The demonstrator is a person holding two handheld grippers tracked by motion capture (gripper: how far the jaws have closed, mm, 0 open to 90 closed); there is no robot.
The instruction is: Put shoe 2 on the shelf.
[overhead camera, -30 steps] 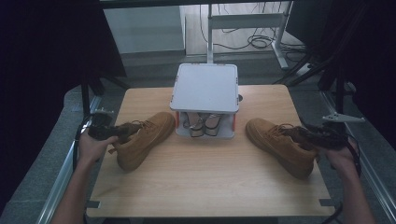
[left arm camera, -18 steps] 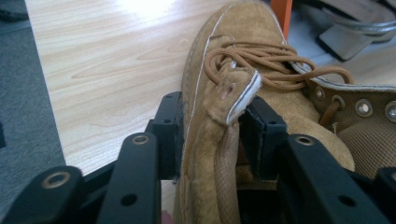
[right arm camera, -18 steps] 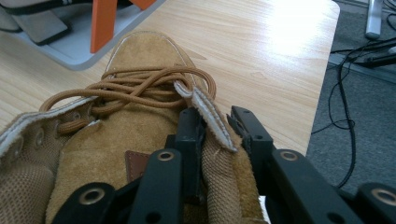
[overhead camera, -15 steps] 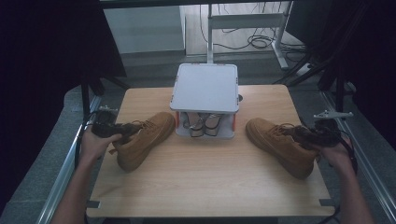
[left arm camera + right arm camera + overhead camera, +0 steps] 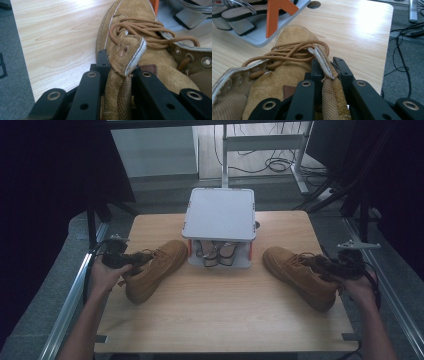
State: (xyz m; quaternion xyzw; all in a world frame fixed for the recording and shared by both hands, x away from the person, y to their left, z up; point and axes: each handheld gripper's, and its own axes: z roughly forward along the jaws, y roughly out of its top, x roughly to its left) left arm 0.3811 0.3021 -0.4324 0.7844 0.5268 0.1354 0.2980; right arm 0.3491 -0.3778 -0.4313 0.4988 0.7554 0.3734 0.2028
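two tan boots are on the wooden table (image 5: 220,320), one at each side of a small grey shoe rack (image 5: 220,215) that stands at the middle back. a pair of sandals (image 5: 215,252) is kept under the top shelf of the rack.

the left boot (image 5: 152,270) lies with its toe pointing at the rack. its upper edge, by the laces, is pinched by the left gripper (image 5: 131,261). in the left gripper view the jaws have just been closing, and the soft boot flap (image 5: 122,75) is squeezed tight between them, with only a thin gap left.

the right boot (image 5: 297,272) lies near the right edge of the table, toe toward the rack too. its flap (image 5: 328,85) is pinched the same way by the right gripper (image 5: 327,265), whose jaws have also just been closing on it and are nearly shut.

it looks like the boots are about to be picked up and put away on the rack, most likely on the flat top, since the space below is taken.

to do this well, the grip should be kept tight, because only a thin floppy bit of each boot is held. the boots should be lifted slowly and straight up, so they are not swung about. the loose laces (image 5: 140,27) should be watched so they are not caught on the orange post (image 5: 278,12) of the rack. each boot should be set down flat before the jaws are opened.
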